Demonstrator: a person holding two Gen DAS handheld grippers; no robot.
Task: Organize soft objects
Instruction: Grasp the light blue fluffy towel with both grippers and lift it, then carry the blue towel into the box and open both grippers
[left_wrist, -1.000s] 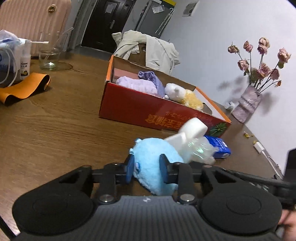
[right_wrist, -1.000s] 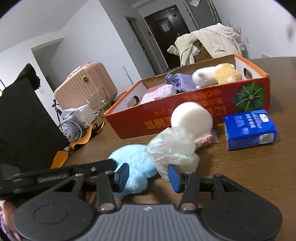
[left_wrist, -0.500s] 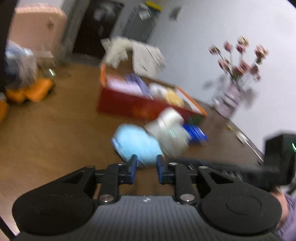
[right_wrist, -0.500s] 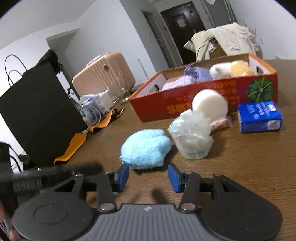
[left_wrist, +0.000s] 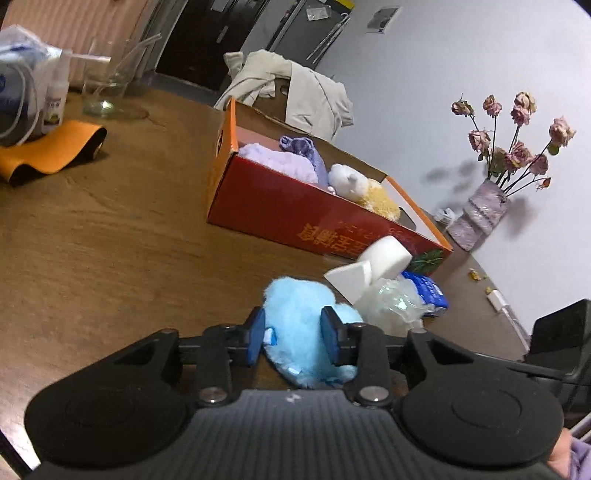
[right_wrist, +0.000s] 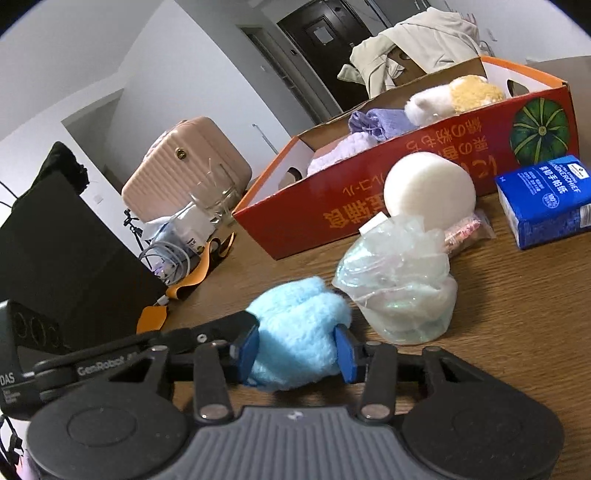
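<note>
A fluffy light-blue plush (left_wrist: 295, 325) lies on the wooden table (left_wrist: 110, 251). My left gripper (left_wrist: 293, 334) has a blue pad on each side of it and presses it. My right gripper (right_wrist: 295, 350) holds the same plush (right_wrist: 295, 332) between its pads from the other side. A red cardboard box (left_wrist: 295, 214) behind holds purple cloths (left_wrist: 280, 162) and a white-and-yellow plush toy (left_wrist: 358, 184). The box also shows in the right wrist view (right_wrist: 406, 184).
A crumpled clear plastic bag (right_wrist: 399, 288), a white foam sponge (right_wrist: 428, 192) and a blue tissue pack (right_wrist: 546, 199) lie by the box. A vase of dried roses (left_wrist: 484, 214) stands far right. An orange strap (left_wrist: 51, 151), a glass and a bottle sit far left.
Both grippers pulled back from the blue plush half a second ago, then came forward again. Both now have their pads on the plush.
</note>
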